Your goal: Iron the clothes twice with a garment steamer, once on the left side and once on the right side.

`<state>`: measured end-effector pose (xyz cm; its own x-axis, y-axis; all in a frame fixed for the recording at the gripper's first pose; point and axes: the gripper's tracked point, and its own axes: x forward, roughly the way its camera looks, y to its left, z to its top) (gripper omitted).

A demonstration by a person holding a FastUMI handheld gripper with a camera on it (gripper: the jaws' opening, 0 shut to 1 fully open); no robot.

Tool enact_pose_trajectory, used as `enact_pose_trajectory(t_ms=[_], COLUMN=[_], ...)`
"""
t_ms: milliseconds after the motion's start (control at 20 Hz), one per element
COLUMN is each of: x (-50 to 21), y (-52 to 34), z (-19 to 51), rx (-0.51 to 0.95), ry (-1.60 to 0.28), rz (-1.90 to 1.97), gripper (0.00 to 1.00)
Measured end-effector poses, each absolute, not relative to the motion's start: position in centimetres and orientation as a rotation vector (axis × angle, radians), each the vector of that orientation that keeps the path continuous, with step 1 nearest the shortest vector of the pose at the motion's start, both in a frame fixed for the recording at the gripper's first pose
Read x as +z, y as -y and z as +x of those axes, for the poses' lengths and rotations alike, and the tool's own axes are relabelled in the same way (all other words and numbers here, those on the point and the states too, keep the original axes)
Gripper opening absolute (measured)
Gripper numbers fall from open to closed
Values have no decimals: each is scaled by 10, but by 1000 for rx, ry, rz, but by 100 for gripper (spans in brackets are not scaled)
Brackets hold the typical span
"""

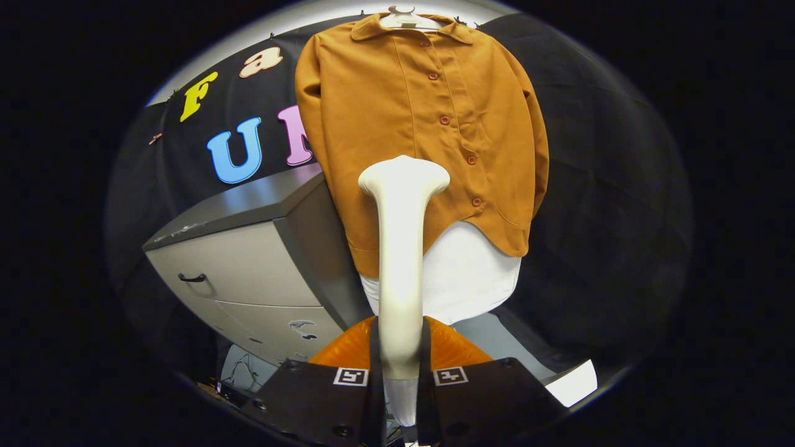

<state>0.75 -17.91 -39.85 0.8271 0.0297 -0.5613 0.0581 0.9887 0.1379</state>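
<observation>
A brown-orange button shirt (397, 118) hangs on a white hanger (405, 18) in front of the black cloth wall, with a white garment (472, 273) showing below its hem. My gripper (400, 372) is shut on the handle of a white garment steamer (400, 261), which stands upright between the fingers. The steamer's wide head (404, 177) lies over the lower middle of the shirt, left of the button row; whether it touches the cloth I cannot tell.
A grey cabinet (248, 267) with a dark drawer handle (191, 279) stands left of the shirt. An orange rounded object (348, 351) sits just beyond the fingers, behind the steamer handle. A white sheet (574, 383) lies low on the right.
</observation>
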Motion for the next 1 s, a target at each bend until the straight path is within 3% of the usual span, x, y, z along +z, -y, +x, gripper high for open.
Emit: enact_pose_trajectory(t_ms=[700, 1000], x=[-155, -82], y=[206, 224], z=[44, 67], rx=[-6, -23], ry=[-119, 40], rz=[94, 84], gripper=[23, 22])
